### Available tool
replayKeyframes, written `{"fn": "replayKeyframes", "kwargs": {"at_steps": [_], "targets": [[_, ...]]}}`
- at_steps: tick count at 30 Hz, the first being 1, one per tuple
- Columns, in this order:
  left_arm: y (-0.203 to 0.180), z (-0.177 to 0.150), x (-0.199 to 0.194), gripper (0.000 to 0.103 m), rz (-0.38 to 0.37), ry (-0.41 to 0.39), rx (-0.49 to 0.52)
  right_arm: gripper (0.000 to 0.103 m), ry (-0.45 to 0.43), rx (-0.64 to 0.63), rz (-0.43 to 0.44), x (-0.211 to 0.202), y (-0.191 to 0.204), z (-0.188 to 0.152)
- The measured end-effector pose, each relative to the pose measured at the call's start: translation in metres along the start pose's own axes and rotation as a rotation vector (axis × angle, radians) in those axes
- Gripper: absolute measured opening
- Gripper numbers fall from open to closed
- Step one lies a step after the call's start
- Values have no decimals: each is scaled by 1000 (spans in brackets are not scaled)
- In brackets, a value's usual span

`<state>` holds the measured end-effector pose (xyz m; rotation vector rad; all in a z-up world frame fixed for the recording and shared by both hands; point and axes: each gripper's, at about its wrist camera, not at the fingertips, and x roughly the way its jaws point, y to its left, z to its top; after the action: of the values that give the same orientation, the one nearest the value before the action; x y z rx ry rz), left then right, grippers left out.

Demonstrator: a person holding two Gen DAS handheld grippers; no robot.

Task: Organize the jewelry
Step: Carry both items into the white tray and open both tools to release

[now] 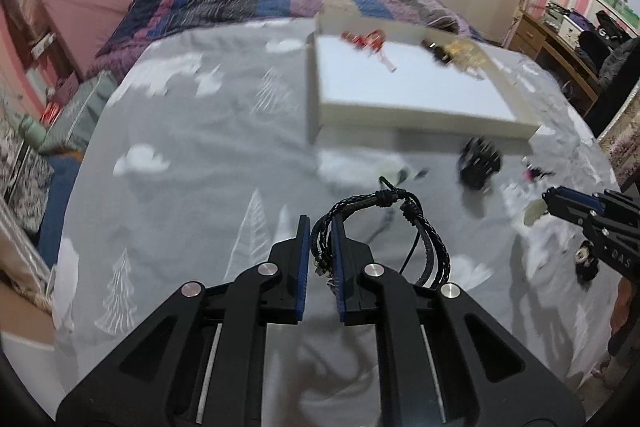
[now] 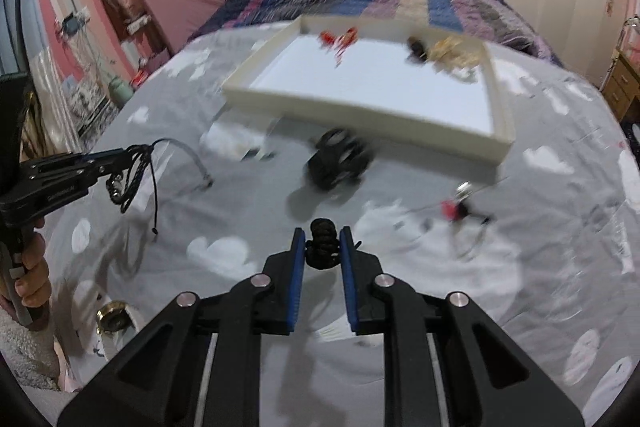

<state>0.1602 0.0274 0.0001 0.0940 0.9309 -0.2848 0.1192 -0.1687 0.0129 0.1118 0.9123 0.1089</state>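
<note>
Over the bed (image 1: 192, 131), we had our left hand-held gripper (image 1: 320, 223) clamping a bracelet (image 1: 400, 227), the right hand-held gripper (image 2: 323, 239) pinching a black knot (image 2: 322, 245); a few pieces were in the tray (image 2: 360, 107), several still loose.

You see both views in even, soft indoor light. The tray (image 1: 416, 95) and far bed (image 1: 200, 131) are smeared by motion blur, while the near grippers stay sharp. Soft shadows lie on the sheet. The fisheye bends walls, and corners are black.
</note>
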Motion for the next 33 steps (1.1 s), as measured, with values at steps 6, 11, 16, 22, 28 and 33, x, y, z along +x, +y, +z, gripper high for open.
{"fn": "replayKeyframes", "kwargs": {"at_steps": [6,11,16,22,28,33], "targets": [[-25,46,5,9,-13,-18,20,18,-77,32,-54,-10,-40,39],[-34,89,33,9,-24,1,10,18,-106,69,-82,2,-69,75],[-33,130,70,9,-46,28,-20,18,-91,108,-91,32,-91,109],[-32,162,122,9,-17,62,-21,18,-50,139,-112,80,-107,134],[-26,193,167,9,-5,78,-29,18,3,169,-127,124,-124,153],[-21,211,200,9,13,111,-44,18,29,181,-144,150,-136,173]]}}
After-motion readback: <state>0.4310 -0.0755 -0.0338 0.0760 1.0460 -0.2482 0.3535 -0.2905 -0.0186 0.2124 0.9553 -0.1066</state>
